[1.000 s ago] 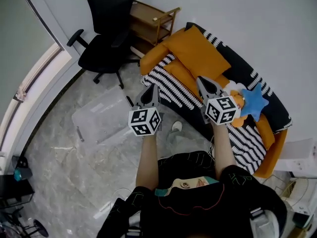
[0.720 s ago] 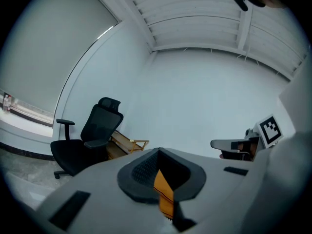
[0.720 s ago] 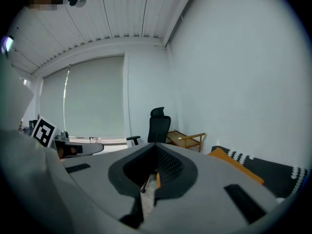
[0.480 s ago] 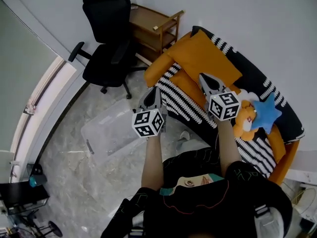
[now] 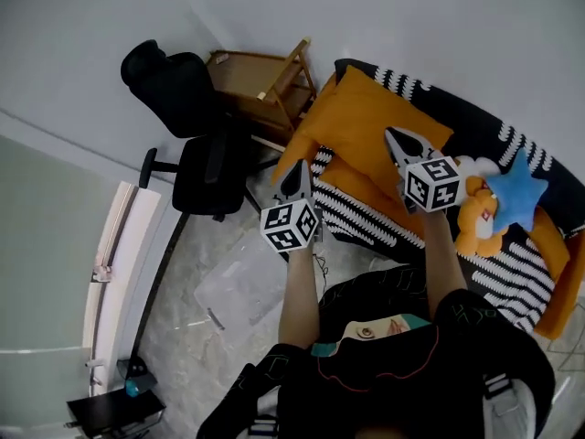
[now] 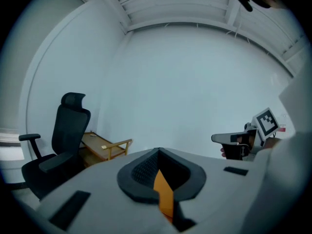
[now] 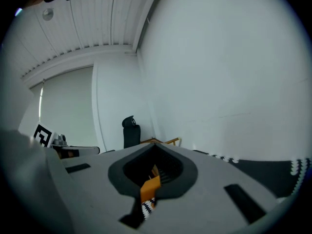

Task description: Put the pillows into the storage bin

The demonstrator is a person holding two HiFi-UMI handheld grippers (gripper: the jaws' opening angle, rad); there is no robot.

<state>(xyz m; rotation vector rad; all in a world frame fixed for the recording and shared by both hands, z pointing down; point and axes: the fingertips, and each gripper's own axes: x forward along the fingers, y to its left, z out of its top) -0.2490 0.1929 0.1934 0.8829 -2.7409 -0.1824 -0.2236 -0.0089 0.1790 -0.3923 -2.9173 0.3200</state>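
Notably, left gripper (image 5: 298,170) and right gripper (image 5: 398,141) were both closed and empty near the orange pillow (image 5: 366,108) at the sofa's (image 5: 361,210) left end; soft and light, it seemed best pinched by a corner.

- A home living room — a black sofa (image 5: 457,117) with white stripes stands at the far right wall.
- Far left, an office chair (image 5: 196,154) and a wooden side table (image 5: 260,85) — on a marble-look floor (image 5: 178,337).

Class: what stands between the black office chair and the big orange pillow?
A wooden trolley stands between the office chair and the orange pillow, seen in the head view.
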